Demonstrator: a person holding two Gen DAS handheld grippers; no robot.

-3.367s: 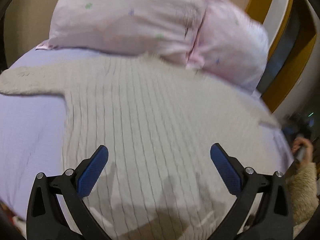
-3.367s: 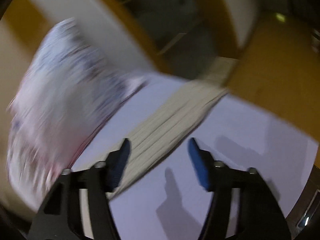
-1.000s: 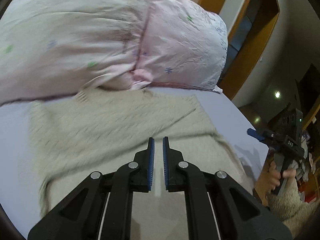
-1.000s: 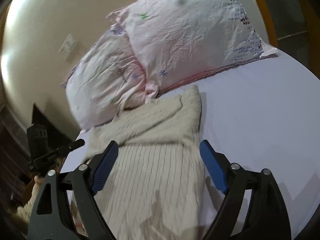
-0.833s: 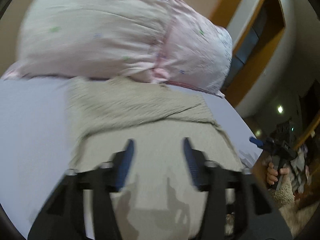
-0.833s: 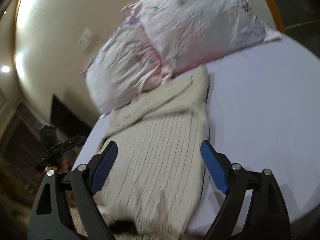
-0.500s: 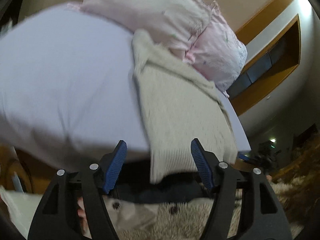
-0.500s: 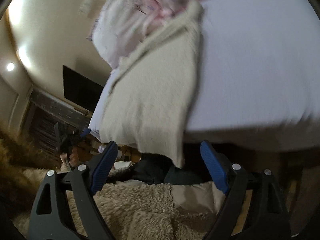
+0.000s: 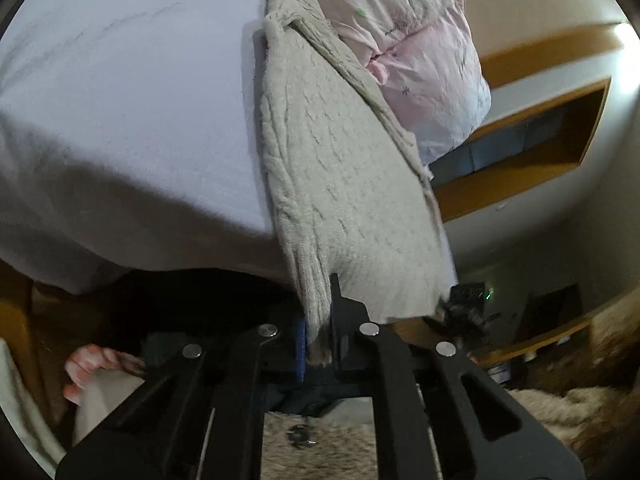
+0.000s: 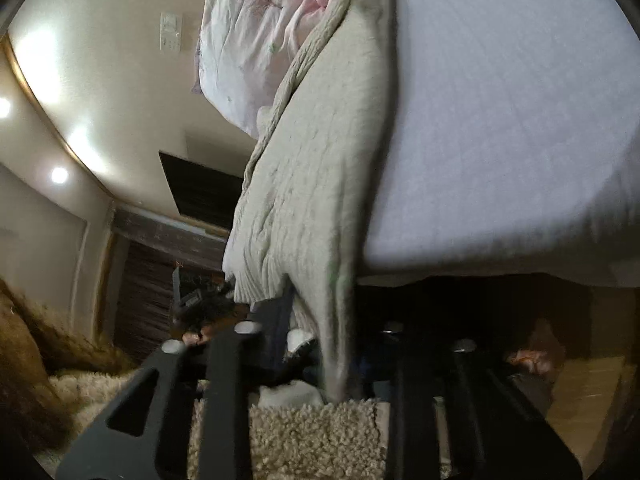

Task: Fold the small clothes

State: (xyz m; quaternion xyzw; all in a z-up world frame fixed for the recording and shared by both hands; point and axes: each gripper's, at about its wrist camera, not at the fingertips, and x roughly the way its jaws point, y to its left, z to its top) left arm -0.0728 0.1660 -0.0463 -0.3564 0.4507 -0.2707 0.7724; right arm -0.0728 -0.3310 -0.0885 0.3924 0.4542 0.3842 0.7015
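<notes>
A beige cable-knit sweater (image 9: 340, 168) lies on the lilac bed sheet (image 9: 120, 100), its sleeves folded in, its hem hanging over the near bed edge. My left gripper (image 9: 318, 344) is shut on the hem's left corner, below the mattress edge. In the right wrist view the sweater (image 10: 320, 152) runs down to my right gripper (image 10: 332, 360), which is closed on the hem's right corner; motion blur and the hanging knit partly hide its fingers. The left gripper's hand shows small beyond the hem (image 10: 196, 320).
Pink floral pillows (image 9: 420, 52) sit at the head of the bed, touching the sweater's collar. A shaggy cream rug (image 10: 312, 436) lies on the floor below. A wooden wall niche (image 9: 520, 140) is at right; a dark screen (image 10: 200, 196) hangs on the wall.
Both grippers dropped from above the sweater to below the bed edge and closed from open onto the hem corners. The sleeves now lie folded in.
</notes>
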